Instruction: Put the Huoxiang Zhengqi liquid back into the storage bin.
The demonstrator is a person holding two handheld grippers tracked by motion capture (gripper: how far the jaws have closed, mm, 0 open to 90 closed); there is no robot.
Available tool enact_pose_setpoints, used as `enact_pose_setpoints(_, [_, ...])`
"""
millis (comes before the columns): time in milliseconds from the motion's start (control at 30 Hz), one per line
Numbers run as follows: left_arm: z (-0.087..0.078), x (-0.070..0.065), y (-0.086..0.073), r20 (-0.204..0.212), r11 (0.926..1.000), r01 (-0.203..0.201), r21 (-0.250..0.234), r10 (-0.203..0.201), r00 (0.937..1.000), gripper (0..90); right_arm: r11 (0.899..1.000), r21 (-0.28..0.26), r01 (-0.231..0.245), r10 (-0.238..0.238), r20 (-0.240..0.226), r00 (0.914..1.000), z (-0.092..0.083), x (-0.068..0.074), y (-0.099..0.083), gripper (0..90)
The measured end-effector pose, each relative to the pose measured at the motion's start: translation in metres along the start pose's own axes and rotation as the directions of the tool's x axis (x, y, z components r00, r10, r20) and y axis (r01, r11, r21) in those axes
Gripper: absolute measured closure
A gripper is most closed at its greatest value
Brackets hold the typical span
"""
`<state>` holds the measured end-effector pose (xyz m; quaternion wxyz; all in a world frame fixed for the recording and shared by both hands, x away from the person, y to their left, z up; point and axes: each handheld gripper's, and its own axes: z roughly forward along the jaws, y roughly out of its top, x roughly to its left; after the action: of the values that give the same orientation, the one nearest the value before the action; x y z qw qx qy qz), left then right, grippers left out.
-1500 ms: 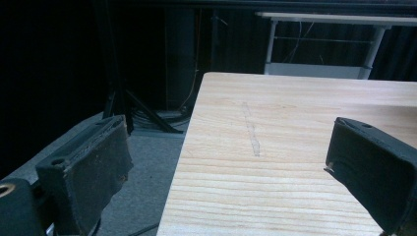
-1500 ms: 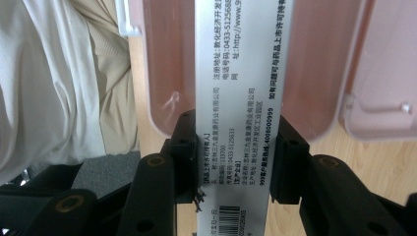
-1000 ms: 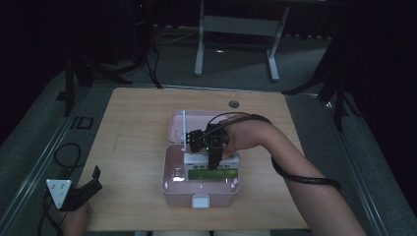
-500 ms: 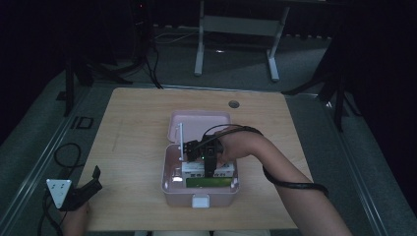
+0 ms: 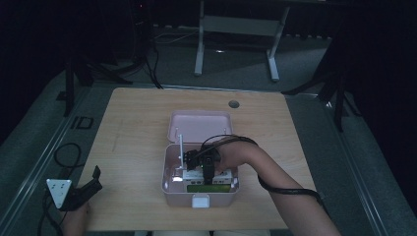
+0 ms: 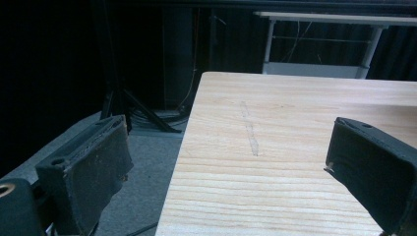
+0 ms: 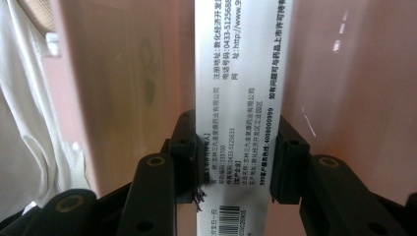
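An open pink box (image 5: 168,167) sits at the table's front centre, its lid (image 5: 199,125) folded back behind it. My right gripper (image 5: 208,169) reaches down inside it from the right. In the right gripper view, my right gripper (image 7: 236,164) is shut on a white printed carton (image 7: 241,73) with a barcode, both pads pressed on its sides and the pink wall (image 7: 123,73) close behind. Inside the box lie white packs and a green one (image 5: 206,188), and a thin white piece (image 5: 180,146) stands upright. My left gripper (image 5: 90,185) rests open at the table's front left corner, holding nothing.
The wooden table (image 5: 133,128) has a round cable hole (image 5: 233,104) at the back. In the left gripper view, the left gripper (image 6: 231,147) frames the table's left edge (image 6: 189,128) with dark floor and stand legs beyond. A cable (image 5: 290,189) trails from the right forearm.
My right gripper has come down into the pink box with the white carton in it. The left gripper has stayed still.
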<state>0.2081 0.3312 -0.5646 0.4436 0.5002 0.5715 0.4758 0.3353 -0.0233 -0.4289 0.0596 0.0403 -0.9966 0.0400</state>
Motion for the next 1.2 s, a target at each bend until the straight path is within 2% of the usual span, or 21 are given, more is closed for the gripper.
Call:
enact_pose_setpoints(467, [0.000, 0.000, 0.000, -0.001, 1.0000, 0.000, 0.003, 0.000, 1.0000, 3.5, 1.000, 0.023, -0.013, 0.013, -0.012, 0.9998, 0.023, -0.002, 0.002, 61.9])
enact_pose_setpoints(700, [0.000, 0.000, 0.000, 0.002, 1.0000, -0.003, 0.001, 0.003, 1.0000, 3.4, 0.999, 0.030, -0.014, 0.015, -0.021, 0.9997, 0.027, -0.003, 0.000, 61.1])
enact_pose_setpoints(933, [0.000, 0.000, 0.000, 0.002, 1.0000, -0.004, 0.001, 0.004, 1.0000, 3.4, 1.000, 0.015, -0.013, 0.014, -0.039, 0.9991, 0.009, 0.000, -0.003, 58.3])
enact_pose_setpoints(1067, [0.000, 0.000, 0.000, 0.002, 1.0000, -0.004, 0.001, 0.004, 1.0000, 3.4, 1.000, -0.008, -0.008, 0.008, -0.021, 0.9997, -0.008, 0.003, -0.008, 58.0])
enact_pose_setpoints(1200, [0.000, 0.000, 0.000, 0.001, 1.0000, -0.004, 0.001, 0.004, 1.0000, 3.4, 0.999, -0.033, -0.024, 0.024, 0.001, 0.9997, -0.025, 0.002, -0.016, 58.0])
